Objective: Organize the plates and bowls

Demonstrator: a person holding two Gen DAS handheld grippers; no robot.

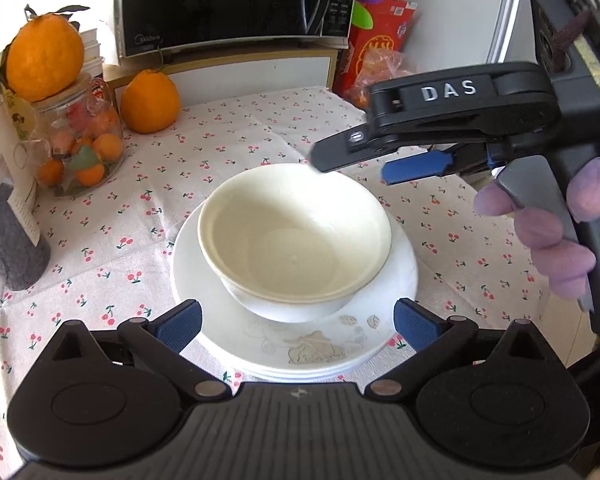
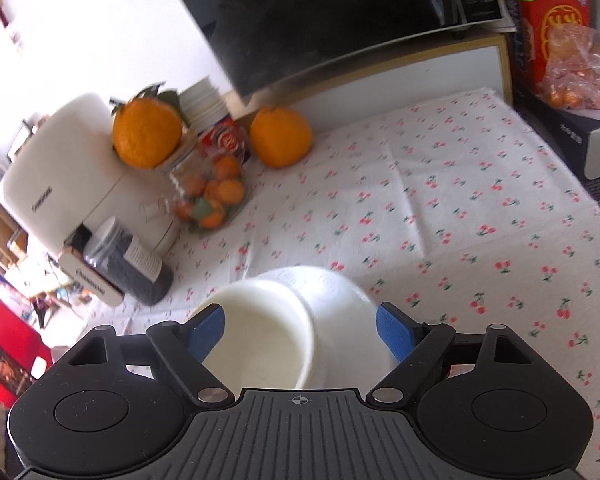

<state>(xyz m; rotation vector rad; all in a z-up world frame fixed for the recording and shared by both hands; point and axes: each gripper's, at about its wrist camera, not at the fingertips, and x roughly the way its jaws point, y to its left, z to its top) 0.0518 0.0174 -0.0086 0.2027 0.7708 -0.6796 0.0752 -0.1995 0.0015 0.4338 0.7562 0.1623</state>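
A cream bowl (image 1: pixel 296 236) sits nested in a white bowl (image 1: pixel 292 308) on a stack of white plates (image 1: pixel 400 276) in the middle of the cherry-print tablecloth. My left gripper (image 1: pixel 298 328) is open at the near rim of the plates, its blue pads clear of both bowls. My right gripper (image 1: pixel 352 166) reaches in from the right above the bowls' far rim. In the right wrist view the cream bowl (image 2: pixel 260 336) and the white bowl (image 2: pixel 340 300) lie between the wide-apart pads of the right gripper (image 2: pixel 300 336), which do not press on them.
A jar of small oranges (image 1: pixel 84 148) topped by a large orange (image 1: pixel 44 56), a second orange (image 1: pixel 150 102) and a dark canister (image 1: pixel 8 232) stand at the left. A microwave (image 1: pixel 228 4) stands at the back. A gloved hand (image 1: pixel 548 232) holds the right gripper's handle.
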